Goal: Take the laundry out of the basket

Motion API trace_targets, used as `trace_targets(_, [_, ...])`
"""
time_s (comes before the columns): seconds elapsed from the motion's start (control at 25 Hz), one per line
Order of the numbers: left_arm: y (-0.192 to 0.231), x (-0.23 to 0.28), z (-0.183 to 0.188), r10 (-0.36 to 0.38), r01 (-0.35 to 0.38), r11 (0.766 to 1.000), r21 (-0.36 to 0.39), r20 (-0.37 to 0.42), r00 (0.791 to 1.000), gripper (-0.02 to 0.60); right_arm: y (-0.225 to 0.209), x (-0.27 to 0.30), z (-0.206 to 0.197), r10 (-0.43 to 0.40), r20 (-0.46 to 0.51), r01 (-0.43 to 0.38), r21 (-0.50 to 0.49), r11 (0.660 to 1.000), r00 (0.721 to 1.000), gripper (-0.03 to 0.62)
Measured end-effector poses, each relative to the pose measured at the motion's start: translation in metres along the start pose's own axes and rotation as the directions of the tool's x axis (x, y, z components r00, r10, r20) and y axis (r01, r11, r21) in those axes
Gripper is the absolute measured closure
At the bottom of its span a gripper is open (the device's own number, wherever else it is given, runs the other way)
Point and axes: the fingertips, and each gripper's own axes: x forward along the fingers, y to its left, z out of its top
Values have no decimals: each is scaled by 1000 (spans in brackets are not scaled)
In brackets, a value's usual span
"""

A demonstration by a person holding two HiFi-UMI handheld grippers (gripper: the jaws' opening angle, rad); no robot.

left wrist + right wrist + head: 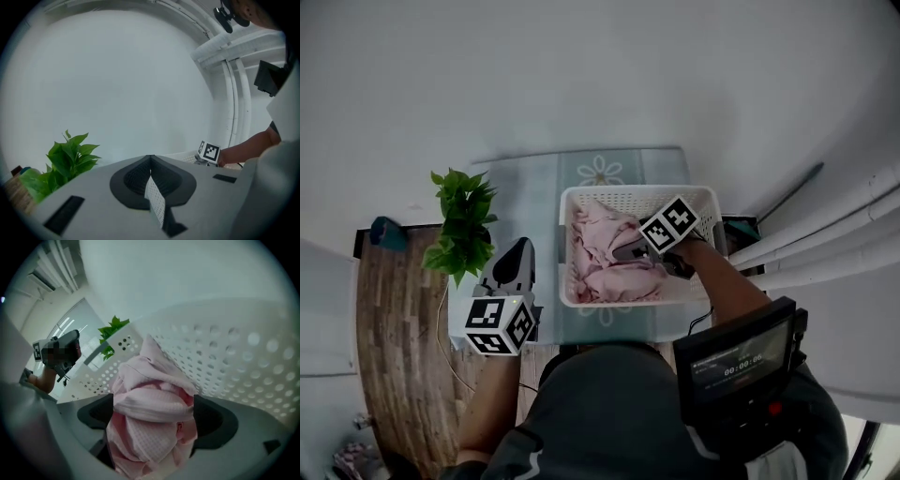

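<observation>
Laundry (605,258), one crumpled heap of pink waffle-weave cloth, lay inside a single white basket (628,194) with perforated walls, on the pale patterned surface (530,202) beside one leafy green plant (461,225). Only the right gripper view showed the right gripper (152,411) with its jaws spread wide and released, the cloth bunched between them, while the head view alone took in the whole rectangular basket. The left gripper (151,161) hung apart from the basket near the plant, its jaws clenched together on nothing.
</observation>
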Motion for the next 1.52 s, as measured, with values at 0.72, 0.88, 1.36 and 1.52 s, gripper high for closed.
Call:
trace_targets(0.72, [22, -11, -32, 88, -92, 995, -49, -65, 994, 572, -9, 86, -30, 123, -104, -103, 183, 978, 987, 88])
trace_targets(0.88, [30, -15, -37, 103, -108, 992, -65, -69, 992, 572, -11, 97, -29, 67, -113, -48, 159, 986, 991, 109])
trace_targets(1.36, [47, -30, -27, 134, -137, 989, -63, -55, 990, 572, -9, 96, -29, 48, -117, -33, 131, 991, 992, 81])
trace_targets(1.52, [42, -28, -30, 117, -120, 991, -64, -60, 991, 572, -9, 97, -29, 66, -103, -51, 144, 988, 992, 167])
